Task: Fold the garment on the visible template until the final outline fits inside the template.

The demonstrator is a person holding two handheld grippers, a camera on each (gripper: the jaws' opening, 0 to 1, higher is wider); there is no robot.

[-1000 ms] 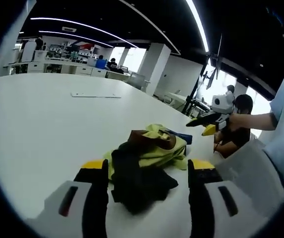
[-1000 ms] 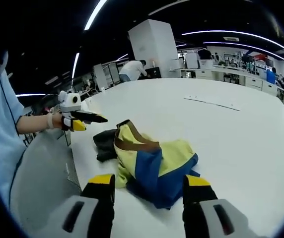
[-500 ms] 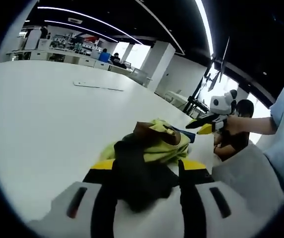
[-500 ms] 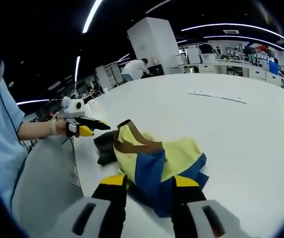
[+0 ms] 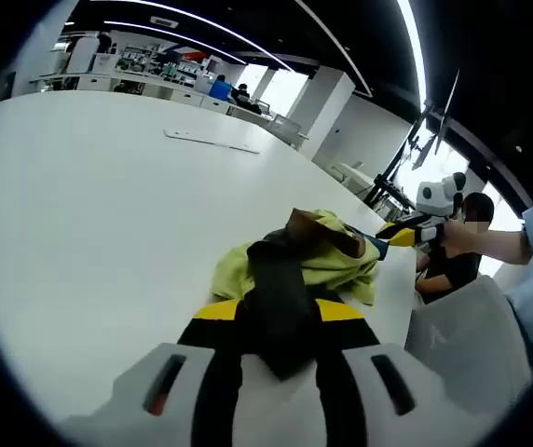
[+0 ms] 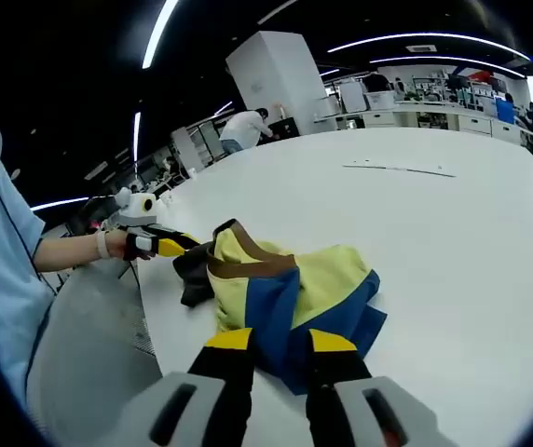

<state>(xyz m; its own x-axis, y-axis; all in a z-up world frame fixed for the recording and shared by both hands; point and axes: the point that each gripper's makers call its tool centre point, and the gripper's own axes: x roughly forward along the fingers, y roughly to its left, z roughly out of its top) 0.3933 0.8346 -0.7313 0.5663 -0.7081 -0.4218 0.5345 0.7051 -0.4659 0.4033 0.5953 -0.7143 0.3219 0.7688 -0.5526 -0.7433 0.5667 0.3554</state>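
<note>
I've got the garment [image 5: 294, 265] as my landmark, a crumpled heap on the white table [image 5: 89, 205], close to the table's near edge. Starting on the left: the left gripper [image 5: 279, 326] sits low at the heap's black end, its yellow-tipped jaws nearly together with a dark fold of the cloth pinched between them. In the right gripper view I see that same left gripper [image 6: 178, 248] from the side, held level in a hand [image 6: 122, 244], its tips touching the black edge of the garment [image 6: 285, 289] on the heap's left. A pale blue sleeve [image 6: 1, 270] hangs further left of it.

Moving right: the right gripper [image 6: 279, 346] comes in at the heap's blue side, jaws drawn close on a blue fold, the cloth bunched between the yellow tips. From the left gripper view the right gripper [image 5: 406, 233] shows beyond the heap's far right, held in a hand [image 5: 448, 237], tips reaching the blue corner.

What differs between views: the left gripper view gives me the black and lime-green side with a brown band on top; the right gripper view gives me the yellow and blue panels under a brown collar band. A thin pale strip [image 5: 212, 142] lies on the table well beyond the garment; I cannot tell what it is.
</note>
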